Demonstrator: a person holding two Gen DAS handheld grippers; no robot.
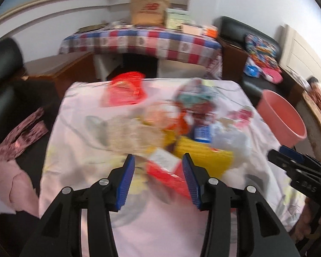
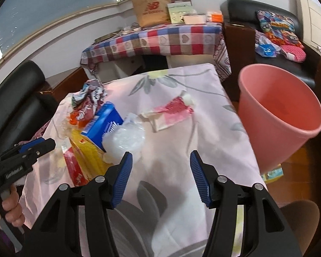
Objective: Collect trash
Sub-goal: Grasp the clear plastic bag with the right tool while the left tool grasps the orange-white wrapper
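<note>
Trash lies piled on a table with a pink floral cloth [image 2: 182, 150]: a red and white packet [image 1: 167, 171], a yellow package [image 1: 201, 156], a blue box [image 2: 102, 124], a crumpled clear plastic bag [image 2: 124, 139], a pink wrapper [image 2: 171, 111] and a red bag [image 1: 126, 90]. A pink bin [image 2: 278, 115] stands at the table's right. My left gripper [image 1: 158, 180] is open, its jaws on either side of the red and white packet. My right gripper [image 2: 160, 180] is open and empty above bare cloth, right of the pile.
A checkered-cloth table [image 2: 160, 38] with a brown paper bag [image 2: 152, 6] stands behind. Black chairs stand at left [image 2: 15, 98] and at back right [image 2: 267, 32]. A pink and patterned cloth [image 1: 15, 150] lies left of the table.
</note>
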